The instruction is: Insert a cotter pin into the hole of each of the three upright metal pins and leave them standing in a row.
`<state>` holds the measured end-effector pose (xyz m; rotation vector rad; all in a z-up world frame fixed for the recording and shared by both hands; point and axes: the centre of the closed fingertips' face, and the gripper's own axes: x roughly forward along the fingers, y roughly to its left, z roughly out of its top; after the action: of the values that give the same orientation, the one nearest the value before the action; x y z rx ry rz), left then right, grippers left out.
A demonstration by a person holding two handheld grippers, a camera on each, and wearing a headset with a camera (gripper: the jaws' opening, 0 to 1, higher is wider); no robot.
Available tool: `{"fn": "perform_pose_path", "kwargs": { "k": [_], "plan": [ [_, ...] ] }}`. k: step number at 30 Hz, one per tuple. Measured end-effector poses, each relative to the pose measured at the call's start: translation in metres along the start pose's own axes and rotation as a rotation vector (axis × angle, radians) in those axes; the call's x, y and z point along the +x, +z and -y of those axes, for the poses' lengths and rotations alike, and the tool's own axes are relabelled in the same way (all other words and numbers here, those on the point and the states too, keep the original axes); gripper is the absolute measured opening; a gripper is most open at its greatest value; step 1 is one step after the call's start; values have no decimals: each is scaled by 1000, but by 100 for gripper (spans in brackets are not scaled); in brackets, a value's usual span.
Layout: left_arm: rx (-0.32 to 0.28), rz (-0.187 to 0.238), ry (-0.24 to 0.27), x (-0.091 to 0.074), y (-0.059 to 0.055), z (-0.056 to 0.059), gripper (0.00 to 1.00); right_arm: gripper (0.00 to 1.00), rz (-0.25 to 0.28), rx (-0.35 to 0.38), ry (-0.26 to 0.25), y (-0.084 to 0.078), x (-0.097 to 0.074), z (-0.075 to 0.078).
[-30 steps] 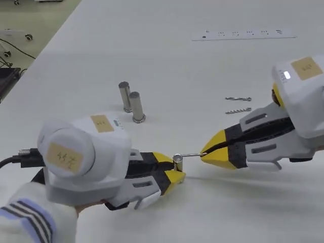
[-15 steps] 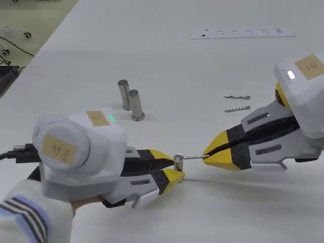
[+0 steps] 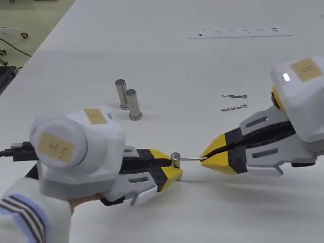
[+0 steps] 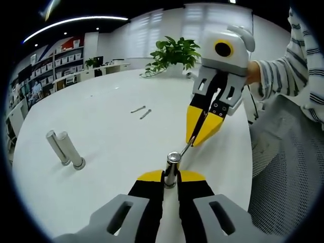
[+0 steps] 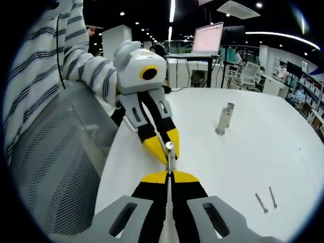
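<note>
My left gripper [image 3: 174, 167] [image 4: 172, 178] is shut on a short upright metal pin [image 3: 175, 160] [image 4: 171, 169] [image 5: 170, 153] near the table's front. My right gripper [image 3: 204, 159] [image 5: 169, 174] is shut on a thin cotter pin [image 3: 191, 158] [image 4: 187, 147], held level, whose tip reaches the top of that metal pin. Two other metal pins [image 3: 127, 100] [image 4: 65, 149] [image 5: 224, 118] stand side by side farther back on the left. Two spare cotter pins [image 3: 234, 102] [image 4: 142, 111] [image 5: 267, 199] lie flat on the table behind the right gripper.
The white table [image 3: 177, 61] stretches far back, with a flat white strip [image 3: 239, 33] lying near its far side. A cable [image 3: 12, 152] trails from the left gripper. A striped sleeve [image 3: 25, 217] shows at the lower left.
Both grippers keep their holds and places; the cotter pin's tip stays at the held pin's top. The camera has shifted slightly.
</note>
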<state>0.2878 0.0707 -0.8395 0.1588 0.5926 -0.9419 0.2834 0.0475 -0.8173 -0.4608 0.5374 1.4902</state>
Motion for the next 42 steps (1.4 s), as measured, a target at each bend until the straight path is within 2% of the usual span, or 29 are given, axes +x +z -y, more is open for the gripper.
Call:
{"fn": "perform_pose_path", "kwargs": {
  "k": [9, 20, 22, 28, 36, 42],
  "plan": [
    [-17, -11, 20, 0, -1, -2, 8, 2, 6, 47, -45, 3, 3, -3],
    [-25, -15, 39, -2, -2, -3, 8, 2, 15, 63, -100, 6, 5, -5],
    [-10, -17, 43, -1, -2, -3, 8, 2, 14, 67, -111, 6, 6, -5],
    [-7, -23, 54, -2, -3, -3, 8, 3, 9, 82, -131, 7, 10, -6],
    [-10, -16, 59, -2, -4, -2, 8, 3, 17, 65, -151, 13, 21, -3],
    [-10, -16, 58, -2, -4, -1, 8, 3, 29, 95, -160, 15, 27, -2]
  ]
}}
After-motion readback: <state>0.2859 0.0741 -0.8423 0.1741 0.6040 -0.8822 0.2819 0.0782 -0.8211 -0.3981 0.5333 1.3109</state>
